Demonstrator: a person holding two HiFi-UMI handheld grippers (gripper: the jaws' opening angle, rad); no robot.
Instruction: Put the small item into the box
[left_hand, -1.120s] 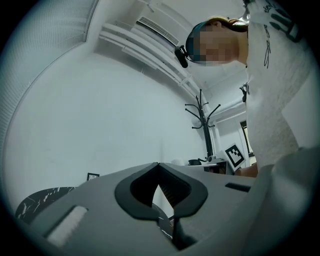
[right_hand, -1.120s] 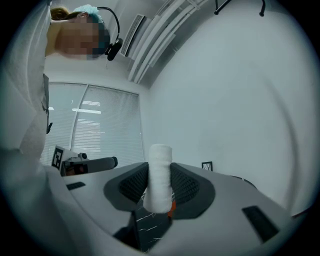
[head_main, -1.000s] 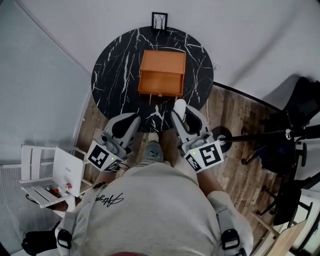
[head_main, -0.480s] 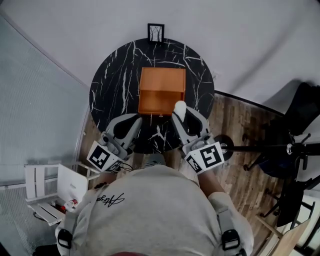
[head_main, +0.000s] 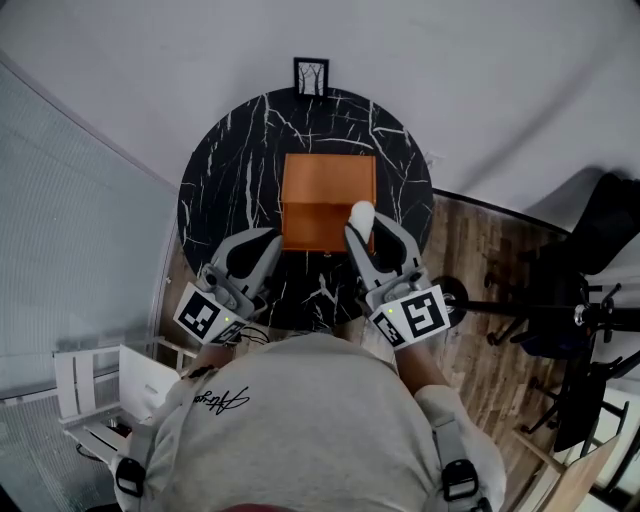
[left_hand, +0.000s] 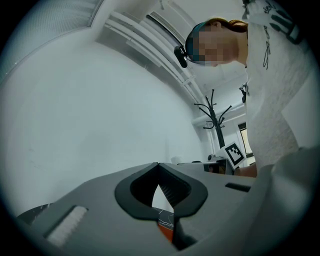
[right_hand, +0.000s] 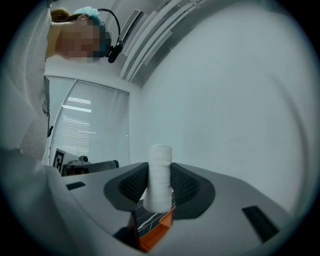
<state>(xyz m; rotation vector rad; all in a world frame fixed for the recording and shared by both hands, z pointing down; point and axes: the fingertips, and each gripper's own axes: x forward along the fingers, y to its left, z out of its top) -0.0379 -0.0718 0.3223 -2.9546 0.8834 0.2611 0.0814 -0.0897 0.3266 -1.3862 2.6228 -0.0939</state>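
Observation:
An orange wooden box (head_main: 328, 198) stands in the middle of a round black marble table (head_main: 215, 190), its open side toward me. My right gripper (head_main: 363, 226) is shut on a small white cylindrical roll (head_main: 361, 215), held upright at the box's near right corner. In the right gripper view the roll (right_hand: 160, 175) stands between the ribbed pads, with the box (right_hand: 156, 231) below. My left gripper (head_main: 267, 244) hovers over the table just left of the box front. Seen from the left gripper view, its jaws (left_hand: 158, 166) meet at the tips with nothing held.
A small framed picture (head_main: 311, 76) stands at the table's far edge. A white folding rack (head_main: 95, 385) is on the floor at lower left. Black stands and a chair (head_main: 565, 300) crowd the wooden floor to the right. A grey wall lies behind the table.
Both grippers have moved forward over the table toward the box. The white roll, earlier short of the box front, now sits at its near right corner.

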